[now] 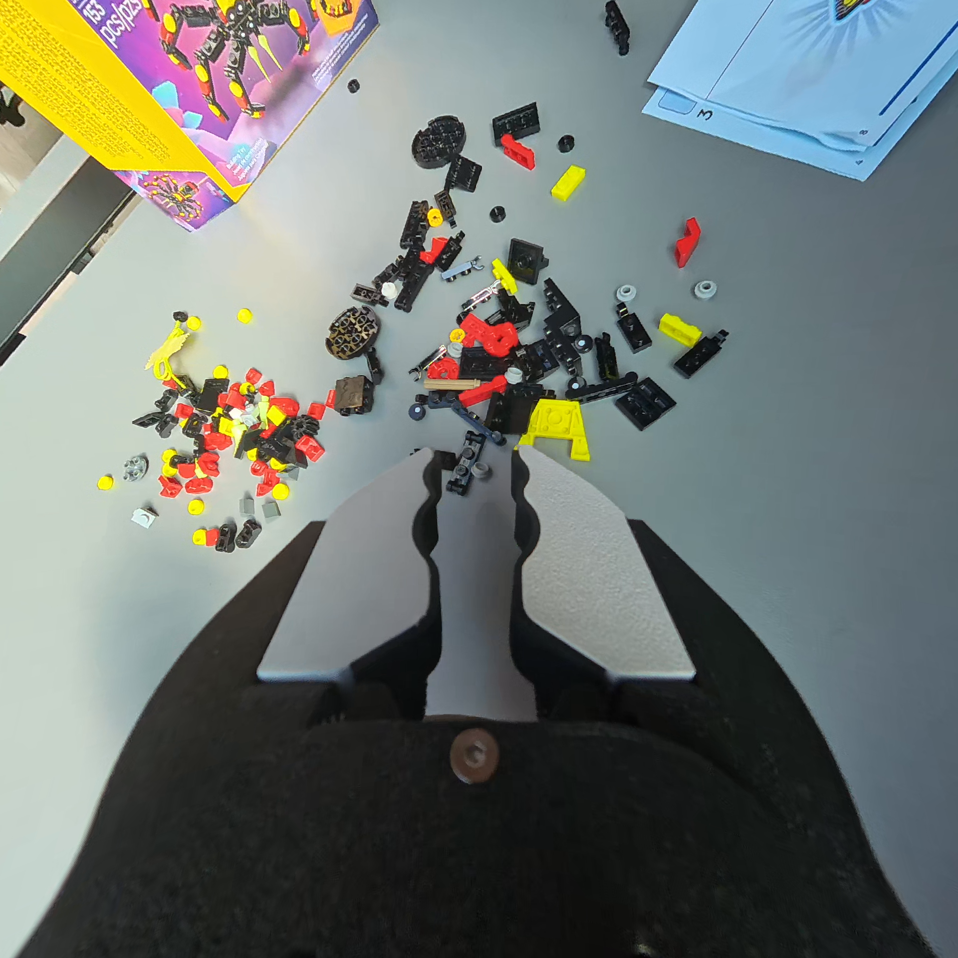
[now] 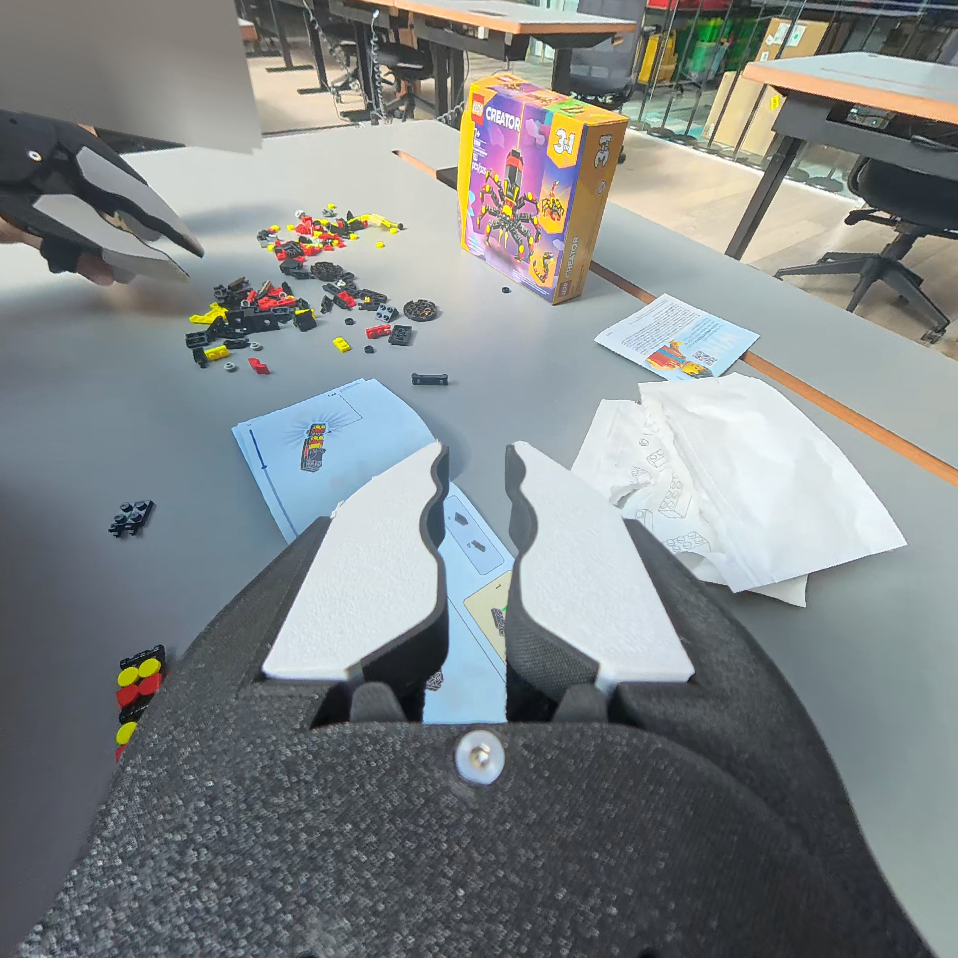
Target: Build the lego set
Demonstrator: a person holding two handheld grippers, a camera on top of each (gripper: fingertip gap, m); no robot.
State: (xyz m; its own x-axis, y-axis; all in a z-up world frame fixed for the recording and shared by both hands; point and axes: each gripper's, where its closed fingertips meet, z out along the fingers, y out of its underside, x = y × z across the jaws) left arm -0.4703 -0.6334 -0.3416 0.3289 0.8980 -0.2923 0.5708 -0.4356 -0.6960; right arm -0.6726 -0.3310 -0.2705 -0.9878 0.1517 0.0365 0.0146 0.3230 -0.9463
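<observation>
Loose black, red and yellow lego pieces (image 1: 497, 342) lie scattered on the grey table; they also show in the right wrist view (image 2: 290, 306). My left gripper (image 1: 473, 456) is open and empty, hovering over the near edge of the pile, above a small black plate (image 1: 466, 466). It also shows far left in the right wrist view (image 2: 181, 259). My right gripper (image 2: 476, 448) is open and empty above the blue instruction booklet (image 2: 332, 430). A small built stack of black, yellow and red pieces (image 2: 137, 689) lies at the left of the right gripper.
The purple and yellow set box (image 2: 539, 192) stands at the far side; its lower part shows in the left wrist view (image 1: 171, 93). Torn white paper bags (image 2: 751, 482) and a leaflet (image 2: 674, 337) lie to the right. A black plate (image 2: 130, 516) lies alone. Left tips to right tips: about 40 cm.
</observation>
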